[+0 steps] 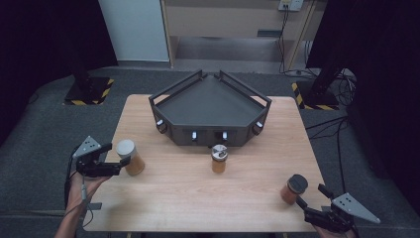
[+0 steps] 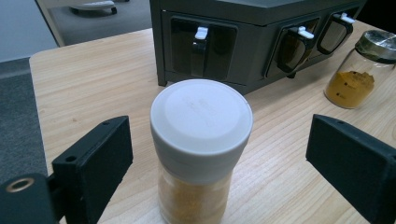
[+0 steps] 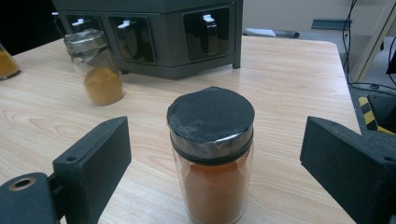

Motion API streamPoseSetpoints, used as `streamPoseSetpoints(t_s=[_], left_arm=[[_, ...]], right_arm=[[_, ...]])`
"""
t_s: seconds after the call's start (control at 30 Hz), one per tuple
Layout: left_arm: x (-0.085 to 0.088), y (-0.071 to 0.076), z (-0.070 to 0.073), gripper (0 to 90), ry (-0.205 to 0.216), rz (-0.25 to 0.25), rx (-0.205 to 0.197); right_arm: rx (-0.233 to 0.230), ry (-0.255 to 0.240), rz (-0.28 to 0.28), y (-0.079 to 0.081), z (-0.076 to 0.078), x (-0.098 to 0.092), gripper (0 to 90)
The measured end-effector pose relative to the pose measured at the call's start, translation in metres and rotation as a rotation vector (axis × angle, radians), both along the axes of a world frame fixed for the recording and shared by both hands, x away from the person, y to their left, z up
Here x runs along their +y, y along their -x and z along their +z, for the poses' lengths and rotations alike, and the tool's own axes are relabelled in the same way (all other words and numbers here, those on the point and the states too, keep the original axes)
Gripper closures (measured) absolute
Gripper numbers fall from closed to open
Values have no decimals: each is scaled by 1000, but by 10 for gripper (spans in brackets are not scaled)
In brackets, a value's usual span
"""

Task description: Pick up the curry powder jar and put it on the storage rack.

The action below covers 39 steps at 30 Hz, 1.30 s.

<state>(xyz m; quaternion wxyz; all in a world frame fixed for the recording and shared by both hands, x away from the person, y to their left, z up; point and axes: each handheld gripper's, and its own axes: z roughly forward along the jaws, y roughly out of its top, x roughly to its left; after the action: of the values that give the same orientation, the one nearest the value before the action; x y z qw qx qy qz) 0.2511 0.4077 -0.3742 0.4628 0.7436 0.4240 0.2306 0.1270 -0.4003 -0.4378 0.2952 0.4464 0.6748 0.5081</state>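
At the left, the left gripper (image 1: 124, 161) is held level with its jaws spread wide, and the white-lid jar (image 2: 201, 144) stands upright between them, untouched, its long axis crossing the jaw line, so only a closing is judged to be needed. Ahead of both grippers, near the rack (image 1: 210, 106), the middle jar (image 1: 219, 158) stands well apart on the table (image 1: 198, 193). At the right, the right gripper (image 1: 302, 202) is likewise unclenched, with the black-lid jar (image 3: 212, 154) upright between its jaws without contact.
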Motion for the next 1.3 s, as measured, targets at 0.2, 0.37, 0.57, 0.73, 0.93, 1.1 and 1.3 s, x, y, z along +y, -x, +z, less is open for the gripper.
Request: streamPoseSetpoints(t_s=[0.2,0.37,0.57,0.73,0.93,1.1,1.3], left_arm=[[-1,-10,-4,81,24,1,7],[-2,-18,-10,109,23,1,18],[-4,-21,-17,148,28,2,12],[-4,-24,-21,195,33,2,12],[-5,-26,-24,269,28,-1,17],[-6,-24,-27,313,26,12,6],[-7,-21,-31,319,30,18,-16]], right_arm=[[-2,3,1,0,0,0,88],[-2,3,2,0,0,0,88],[-1,3,1,0,0,0,88],[-1,3,2,0,0,0,88],[-1,-4,0,0,0,0,89],[0,-4,1,0,0,-1,88],[1,-3,4,0,0,0,88]])
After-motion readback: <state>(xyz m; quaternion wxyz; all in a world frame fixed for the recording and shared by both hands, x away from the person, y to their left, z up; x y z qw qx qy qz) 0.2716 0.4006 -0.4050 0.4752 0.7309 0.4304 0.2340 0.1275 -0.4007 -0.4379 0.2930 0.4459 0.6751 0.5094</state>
